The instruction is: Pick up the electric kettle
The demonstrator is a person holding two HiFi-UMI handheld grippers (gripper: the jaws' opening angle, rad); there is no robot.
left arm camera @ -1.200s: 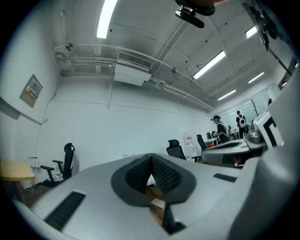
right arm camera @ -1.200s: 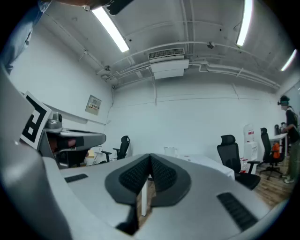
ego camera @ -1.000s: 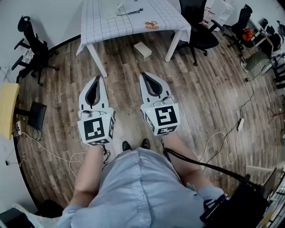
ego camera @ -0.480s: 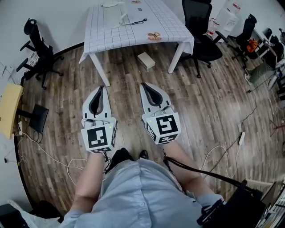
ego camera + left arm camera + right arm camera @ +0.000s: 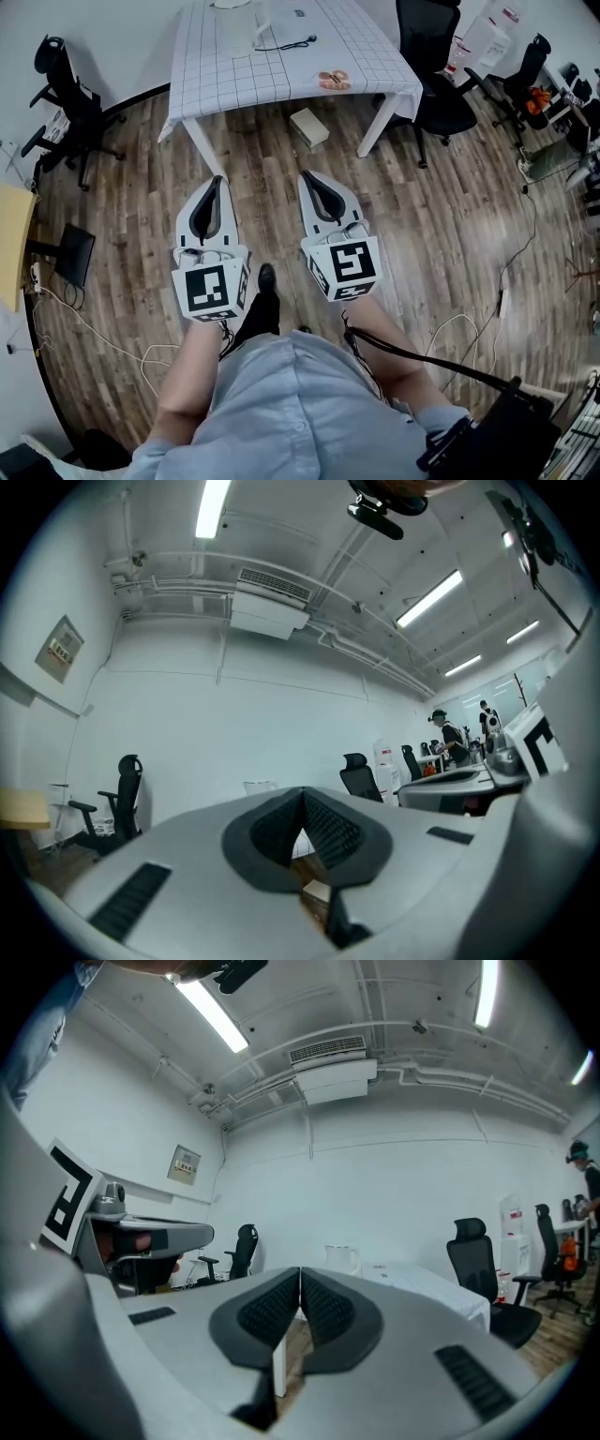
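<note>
The person has taken a step across the wooden floor (image 5: 441, 216) since a second ago, one shoe (image 5: 267, 278) now forward between the hands, and the white gridded counter (image 5: 281, 70) has drawn nearer. The left gripper (image 5: 217, 183) and right gripper (image 5: 307, 178) have come along side by side, held level and pointing at the counter's near edge.

Both grippers are empty. Each gripper's own view shows its ridged pads closed tip to tip, with only floor and counter beyond them.

The electric kettle (image 5: 342, 1258), a white jug, stands upright on the far part of the counter, well apart from both grippers and beyond the near legs. Its handle appears to be on the right as seen from the right gripper.

The kettle lies almost straight ahead. It sits just right of the right gripper's jaw line and apparently just left of the left gripper's, so it falls roughly between the two hands, neither plainly nearer. The approach probably still needs more steps forward and then a reach over the cloth, and whichever gripper takes the handle would have to open first
</note>
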